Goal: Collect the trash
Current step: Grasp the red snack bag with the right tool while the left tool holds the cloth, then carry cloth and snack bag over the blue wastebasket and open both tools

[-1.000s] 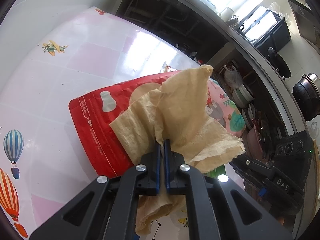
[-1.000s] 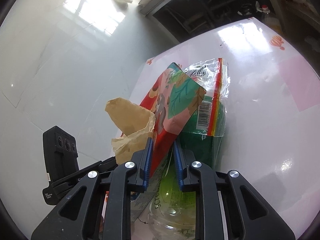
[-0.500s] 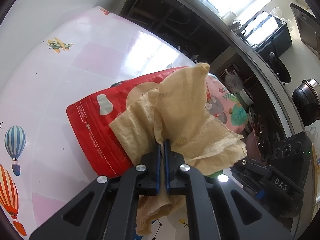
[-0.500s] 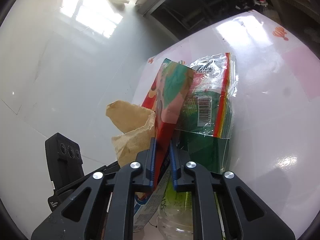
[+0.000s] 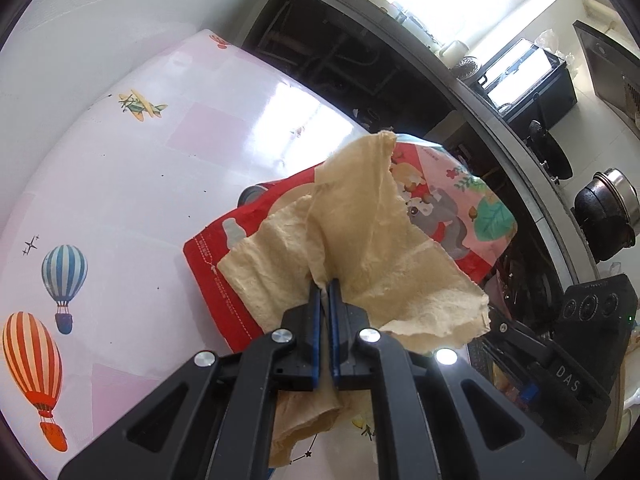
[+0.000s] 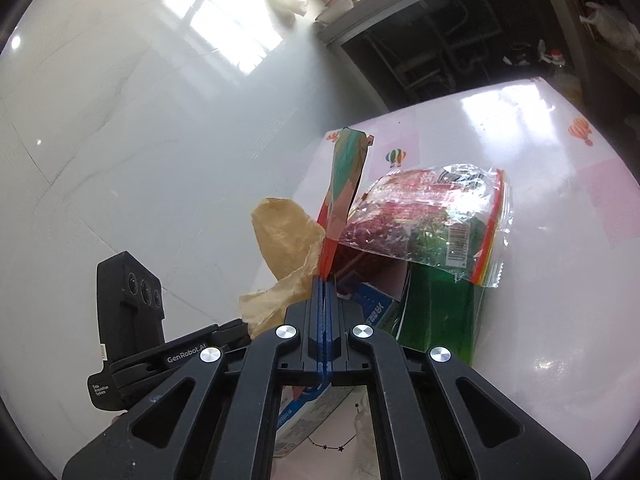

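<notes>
My left gripper (image 5: 325,286) is shut on a crumpled tan paper towel (image 5: 360,248), held above the table. Behind it stands a red and pink snack bag (image 5: 452,204). My right gripper (image 6: 325,280) is shut on the edge of that red snack bag (image 6: 344,184) and holds it upright. The tan paper towel (image 6: 286,240) shows just left of it. A clear crinkled wrapper (image 6: 432,216) lies on a green package (image 6: 440,312) to the right. A blue and white carton (image 6: 316,404) lies under my right gripper.
The table (image 5: 120,184) has a white and pink cover with balloon and plane prints. A white tiled wall (image 6: 140,120) stands to the left. Dark kitchen shelves (image 5: 352,52) and a counter with pots (image 5: 608,216) lie beyond the table's far edge.
My right gripper's jaws have closed fully on the red snack bag and turned it edge-on and upright. The left gripper with the paper towel shifted slightly right.
</notes>
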The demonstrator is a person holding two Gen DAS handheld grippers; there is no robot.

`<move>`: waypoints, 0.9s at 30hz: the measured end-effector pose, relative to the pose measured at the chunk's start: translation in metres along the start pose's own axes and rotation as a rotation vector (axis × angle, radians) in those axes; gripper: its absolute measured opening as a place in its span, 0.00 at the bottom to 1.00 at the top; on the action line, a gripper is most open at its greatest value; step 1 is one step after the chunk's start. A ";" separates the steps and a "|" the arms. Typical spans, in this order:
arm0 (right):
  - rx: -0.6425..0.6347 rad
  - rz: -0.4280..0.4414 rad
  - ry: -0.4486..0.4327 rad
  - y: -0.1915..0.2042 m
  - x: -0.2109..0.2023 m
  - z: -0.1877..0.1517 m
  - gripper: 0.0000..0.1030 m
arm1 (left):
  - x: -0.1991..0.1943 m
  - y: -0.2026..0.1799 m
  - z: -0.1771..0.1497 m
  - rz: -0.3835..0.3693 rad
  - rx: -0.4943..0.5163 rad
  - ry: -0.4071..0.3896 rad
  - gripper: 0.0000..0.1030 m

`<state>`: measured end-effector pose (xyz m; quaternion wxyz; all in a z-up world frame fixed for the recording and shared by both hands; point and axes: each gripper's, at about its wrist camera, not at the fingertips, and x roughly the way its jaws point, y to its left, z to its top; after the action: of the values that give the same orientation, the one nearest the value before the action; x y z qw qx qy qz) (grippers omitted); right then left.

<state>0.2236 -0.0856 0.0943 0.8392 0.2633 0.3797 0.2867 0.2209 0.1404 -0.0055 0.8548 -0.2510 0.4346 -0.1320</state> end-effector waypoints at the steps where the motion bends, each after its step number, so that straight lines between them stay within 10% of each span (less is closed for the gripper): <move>1: -0.013 0.001 -0.008 0.003 -0.003 0.000 0.00 | -0.002 0.001 -0.001 0.000 -0.004 -0.003 0.03; 27: -0.082 0.277 -0.093 0.043 -0.077 0.003 0.00 | -0.105 -0.019 -0.004 -0.046 -0.001 -0.186 0.03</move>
<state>0.1719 -0.1086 0.1625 0.8184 0.2919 0.2883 0.4023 0.1558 0.1702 0.0738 0.8881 -0.2725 0.3477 -0.1274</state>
